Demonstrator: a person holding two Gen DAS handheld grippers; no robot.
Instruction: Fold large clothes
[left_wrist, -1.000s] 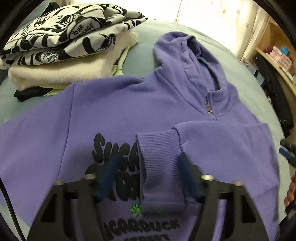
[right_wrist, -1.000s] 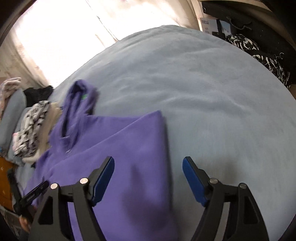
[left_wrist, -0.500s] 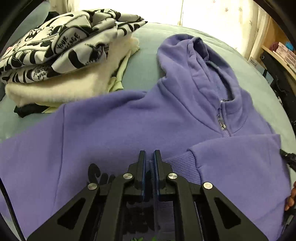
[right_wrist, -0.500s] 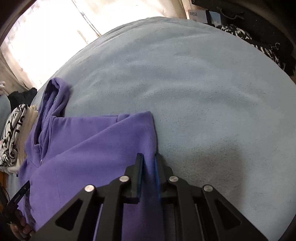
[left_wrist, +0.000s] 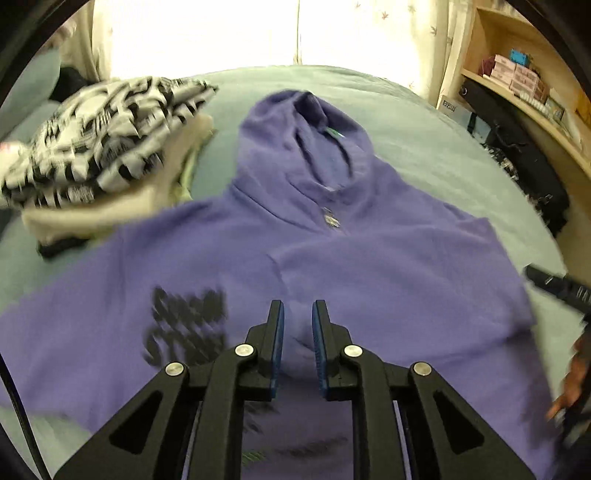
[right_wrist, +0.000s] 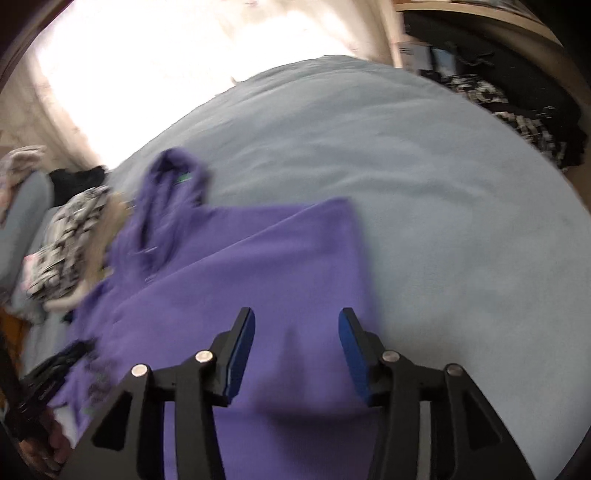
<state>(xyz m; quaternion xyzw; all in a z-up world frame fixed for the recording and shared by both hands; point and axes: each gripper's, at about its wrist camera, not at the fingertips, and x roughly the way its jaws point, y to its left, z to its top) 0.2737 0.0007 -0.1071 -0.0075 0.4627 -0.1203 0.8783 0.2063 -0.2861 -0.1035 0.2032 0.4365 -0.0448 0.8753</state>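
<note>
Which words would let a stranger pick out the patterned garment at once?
Start at the pale blue bed. Left of the purple hoodie stands a pile of folded clothes. The black-and-white printed garment tops it, the only patterned piece above plain cream layers.

left wrist: close, steeply down | right wrist: same | shared: purple hoodie

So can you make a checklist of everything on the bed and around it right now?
Surface: pale blue bed cover, soft, lightly rumpled.
Job's things: purple hoodie spread front up, one sleeve folded across its chest.
Clutter: stack of folded clothes beside the hood.
Grippers: left hand-held gripper jaws slightly apart over the hoodie; right hand-held gripper open, jaws just widened, gripping nothing.
Cables: thin black cable at the left edge.
Surroundings: wooden shelf, bright curtained window.
</note>
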